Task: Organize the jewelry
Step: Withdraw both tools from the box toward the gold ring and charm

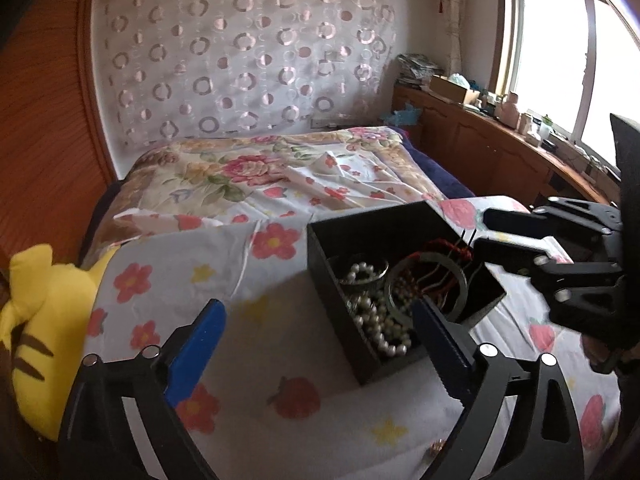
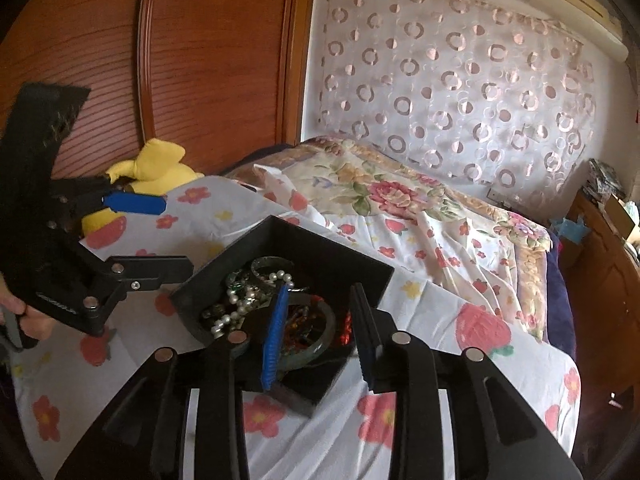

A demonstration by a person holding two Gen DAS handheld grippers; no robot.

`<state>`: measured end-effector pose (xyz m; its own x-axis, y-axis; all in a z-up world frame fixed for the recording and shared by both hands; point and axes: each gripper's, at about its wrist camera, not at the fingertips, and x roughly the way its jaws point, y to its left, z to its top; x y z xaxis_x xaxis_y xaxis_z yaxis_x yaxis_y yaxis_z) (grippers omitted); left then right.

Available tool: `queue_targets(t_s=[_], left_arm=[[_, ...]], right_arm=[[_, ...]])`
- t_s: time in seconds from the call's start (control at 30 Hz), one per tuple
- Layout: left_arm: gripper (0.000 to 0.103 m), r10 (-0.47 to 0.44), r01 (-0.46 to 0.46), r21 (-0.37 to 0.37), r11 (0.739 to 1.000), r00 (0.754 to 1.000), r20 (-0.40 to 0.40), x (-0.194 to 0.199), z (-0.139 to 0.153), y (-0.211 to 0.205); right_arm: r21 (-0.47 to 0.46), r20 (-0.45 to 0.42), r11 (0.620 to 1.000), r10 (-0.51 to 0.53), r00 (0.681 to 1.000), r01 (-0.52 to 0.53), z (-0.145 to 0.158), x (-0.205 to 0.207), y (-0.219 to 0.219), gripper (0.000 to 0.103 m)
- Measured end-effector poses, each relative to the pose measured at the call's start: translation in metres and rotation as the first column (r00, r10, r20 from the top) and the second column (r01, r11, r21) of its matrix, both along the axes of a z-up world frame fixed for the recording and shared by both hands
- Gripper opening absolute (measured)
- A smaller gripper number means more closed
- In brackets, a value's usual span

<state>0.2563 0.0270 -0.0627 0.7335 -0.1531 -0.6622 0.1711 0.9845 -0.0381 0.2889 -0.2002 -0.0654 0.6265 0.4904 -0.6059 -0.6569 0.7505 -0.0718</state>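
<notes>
Both grippers hover at the black box (image 1: 404, 280) of jewelry. The left gripper (image 1: 320, 336) gapes wide and empty; the right gripper (image 2: 320, 328) is partly open, apparently holding nothing. Next comes picking one piece, perhaps the pearl strand (image 1: 380, 320).

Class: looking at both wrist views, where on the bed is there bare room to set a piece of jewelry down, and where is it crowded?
Free: flowered sheet between yellow plush toy and black box; also sheet right of the box in the right wrist view. Crowded: inside the box, filled with pearls and bangles.

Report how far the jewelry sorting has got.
Done: little. The pearl strands, bangle and red cord lie tangled in the black box on the bed.
In hand: nothing; left gripper and right gripper are open, empty.
Left: sorting everything.
</notes>
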Motion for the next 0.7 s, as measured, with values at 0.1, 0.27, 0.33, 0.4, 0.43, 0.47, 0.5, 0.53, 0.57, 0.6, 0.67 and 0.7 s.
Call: queue_targets(t_s=[0.1, 0.27, 0.33, 0.4, 0.43, 0.47, 0.5, 0.53, 0.57, 0.6, 0.67, 0.7], left_arm=[[0.095, 0.014, -0.014, 0.002, 1.000, 1.000, -0.005, -0.010, -0.004, 0.003], [0.095, -0.004, 0.003, -0.017, 1.000, 0.999, -0.049, -0.032, -0.020, 0.005], [0.095, -0.018, 0.017, -0.016, 1.000, 0.998, -0.059, -0.039, -0.025, 0.002], [0.095, -0.035, 0.035, -0.009, 0.999, 0.997, -0.074, -0.047, -0.030, -0.001], [0.095, -0.044, 0.044, -0.007, 0.999, 0.996, -0.080, -0.051, -0.032, -0.003], [0.095, -0.050, 0.050, -0.005, 0.999, 0.995, -0.086, -0.054, -0.035, -0.004], [0.095, -0.054, 0.054, -0.005, 0.999, 0.994, -0.091, -0.056, -0.037, -0.005], [0.095, -0.058, 0.058, -0.006, 0.998, 0.994, -0.097, -0.060, -0.040, -0.006], [0.095, -0.061, 0.061, -0.008, 0.998, 0.993, -0.103, -0.062, -0.042, -0.007], [0.095, -0.063, 0.063, -0.009, 0.998, 0.992, -0.109, -0.063, -0.043, -0.006], [0.095, -0.063, 0.062, -0.011, 0.998, 0.991, -0.121, -0.065, -0.047, -0.006], [0.095, -0.064, 0.063, -0.014, 0.998, 0.990, -0.125, -0.066, -0.048, -0.005]], right_arm=[[0.023, -0.035, 1.000, 0.012, 0.999, -0.011, -0.002, -0.018, -0.010, 0.034], [-0.007, -0.128, 0.999, 0.038, 0.991, -0.039, -0.027, -0.047, -0.013, 0.035], [-0.030, -0.159, 0.999, 0.040, 0.986, -0.046, -0.039, -0.055, -0.012, 0.035], [-0.049, -0.200, 0.997, 0.043, 0.979, -0.054, -0.053, -0.060, -0.010, 0.035], [-0.055, -0.213, 0.997, 0.041, 0.976, -0.054, -0.058, -0.061, -0.010, 0.035], [-0.061, -0.227, 0.997, 0.039, 0.973, -0.054, -0.063, -0.062, -0.008, 0.035], [-0.065, -0.236, 0.996, 0.039, 0.971, -0.055, -0.066, -0.062, -0.007, 0.035], [-0.065, -0.244, 0.996, 0.044, 0.969, -0.061, -0.068, -0.062, -0.005, 0.035], [-0.064, -0.252, 0.996, 0.050, 0.966, -0.069, -0.069, -0.063, -0.003, 0.035], [-0.068, -0.257, 0.995, 0.055, 0.965, -0.074, -0.071, -0.064, -0.001, 0.035], [-0.085, -0.260, 0.993, 0.055, 0.964, -0.080, -0.073, -0.064, 0.002, 0.035], [-0.095, -0.261, 0.992, 0.059, 0.963, -0.086, -0.075, -0.065, 0.004, 0.035]])
